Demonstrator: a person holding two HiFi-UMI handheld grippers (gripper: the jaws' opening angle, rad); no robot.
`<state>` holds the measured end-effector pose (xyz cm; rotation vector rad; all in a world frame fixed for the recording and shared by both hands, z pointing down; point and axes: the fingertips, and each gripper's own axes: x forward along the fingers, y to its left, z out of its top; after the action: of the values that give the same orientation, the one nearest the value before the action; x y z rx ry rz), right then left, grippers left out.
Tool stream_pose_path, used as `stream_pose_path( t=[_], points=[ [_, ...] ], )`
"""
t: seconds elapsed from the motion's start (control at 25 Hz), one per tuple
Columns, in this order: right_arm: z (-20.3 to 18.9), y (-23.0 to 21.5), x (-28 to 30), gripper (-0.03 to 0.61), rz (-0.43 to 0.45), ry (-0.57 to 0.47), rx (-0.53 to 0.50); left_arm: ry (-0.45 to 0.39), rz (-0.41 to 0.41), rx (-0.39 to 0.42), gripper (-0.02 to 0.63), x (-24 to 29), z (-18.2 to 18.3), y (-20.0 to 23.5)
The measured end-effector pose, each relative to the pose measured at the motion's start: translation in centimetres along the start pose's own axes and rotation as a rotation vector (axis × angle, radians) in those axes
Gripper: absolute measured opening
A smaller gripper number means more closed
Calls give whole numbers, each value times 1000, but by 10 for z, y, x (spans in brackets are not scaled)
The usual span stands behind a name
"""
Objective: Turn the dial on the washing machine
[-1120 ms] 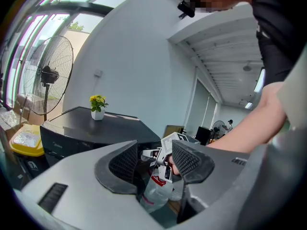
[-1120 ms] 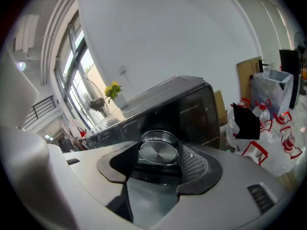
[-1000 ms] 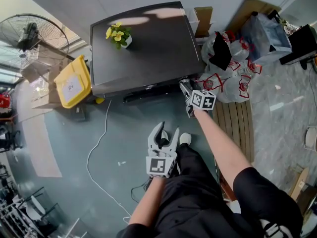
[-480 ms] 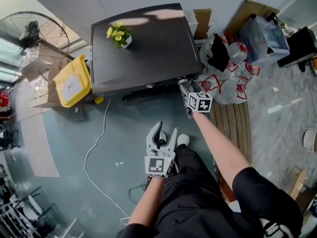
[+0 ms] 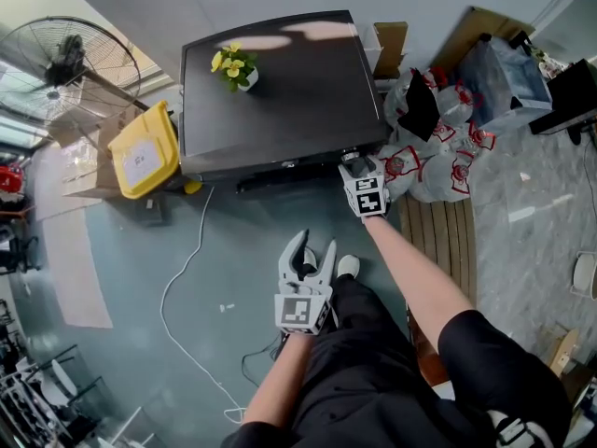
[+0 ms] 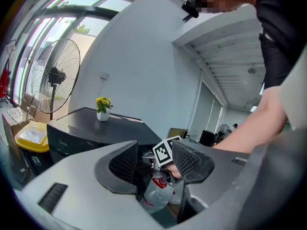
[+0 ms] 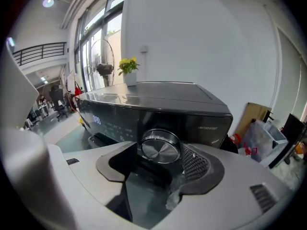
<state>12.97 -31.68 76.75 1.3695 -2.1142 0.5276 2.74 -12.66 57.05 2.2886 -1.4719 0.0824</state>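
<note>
Dial (image 7: 160, 148) sits dead ahead of the right gripper (image 7: 160, 156), at the centre of the right gripper view. Its round brushed-metal face is toward the camera, and its axis runs straight out of the washing machine (image 7: 158, 104) front panel, along the line the jaws point. It lands in the gap between the two jaws at their tips, with the dark left jaw just beside its left rim and the ribbed right pad (image 7: 195, 163) just beside its right rim. The jaws have just been opening and stand spread wide; the dial is between them but no pad clearly presses on it, so I read a loose straddle, not a pinch. In the head view the right gripper (image 5: 354, 168) is at the lower right corner of the black machine top, centre of frame, and the dial is hidden under it there. The left gripper (image 5: 314, 244) hangs at lower centre of frame over the floor (image 5: 233, 241), well apart from the machine, jaws spread with nothing in them. Only far-off plastic bags (image 6: 156, 198) show through its gap. The right hand is clearly nearer; the left is out of play. Judgement: any further turn needs the jaws closed on the rim first, then a roll about the dial's axis. An off-centre squeeze could slip off the smooth rim.
</note>
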Motion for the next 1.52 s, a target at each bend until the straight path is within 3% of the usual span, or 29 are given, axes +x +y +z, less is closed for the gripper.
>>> stream_pose_path(
  t=[0.4, 0.84, 1.24, 1.36, 1.52],
  points=[
    [-1, -2, 4, 249, -33, -16, 39, -11, 24, -3, 199, -2, -1, 1],
    [1, -9, 4, 249, 62, -53, 250, -13, 63, -2, 199, -3, 4, 15],
    [1, -12, 4, 249, 161, -95, 429, -6, 45, -2, 199, -2, -2, 4],
    [1, -10, 5, 249, 166, -87, 420, -2, 39, -1, 199, -1, -3, 1],
    [4, -12, -1, 249, 106, -93, 311, -3, 30, 5, 199, -1, -2, 0]
  ],
)
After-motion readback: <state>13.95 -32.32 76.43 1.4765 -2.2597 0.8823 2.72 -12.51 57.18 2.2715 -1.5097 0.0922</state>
